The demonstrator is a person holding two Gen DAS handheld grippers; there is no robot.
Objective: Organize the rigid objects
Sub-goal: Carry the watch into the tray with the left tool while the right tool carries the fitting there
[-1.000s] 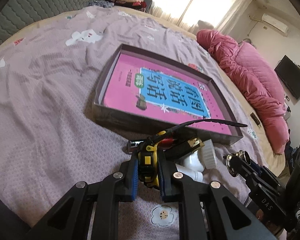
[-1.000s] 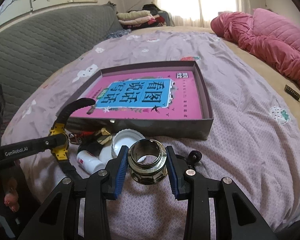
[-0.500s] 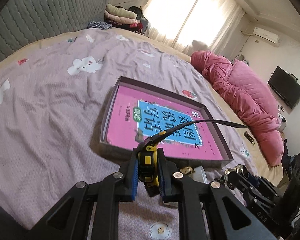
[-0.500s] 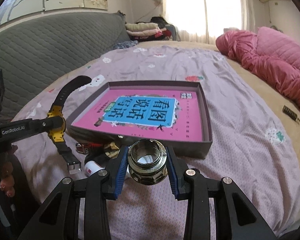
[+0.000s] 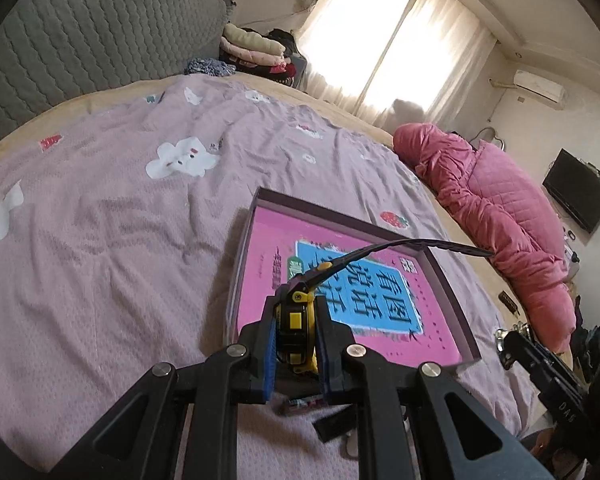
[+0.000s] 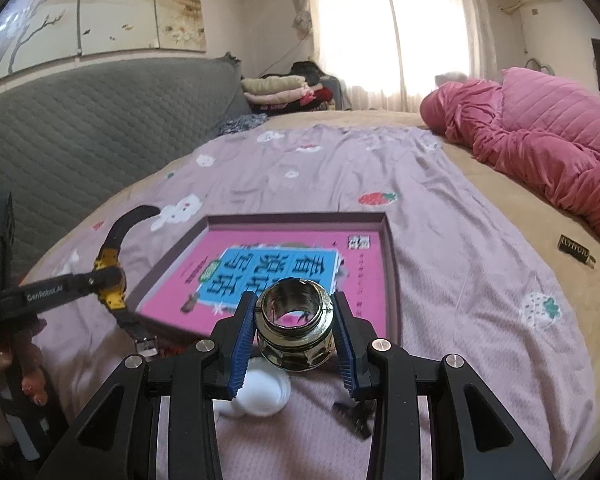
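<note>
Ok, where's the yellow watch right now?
The yellow watch is clamped in the left gripper, held in the air just over the near left edge of the pink-lined box; the right wrist view shows it at far left.

The left hand-held gripper (image 5: 296,336) is raised, its blue-padded fingers (image 5: 271,354) clamped on the yellow-and-black watch (image 5: 294,326). The right hand-held gripper (image 6: 294,330) is likewise closed, its pads pinching the metal fitting (image 6: 295,330) from both sides. At the far left the person's hand (image 6: 4,360) grips the left handle
</note>
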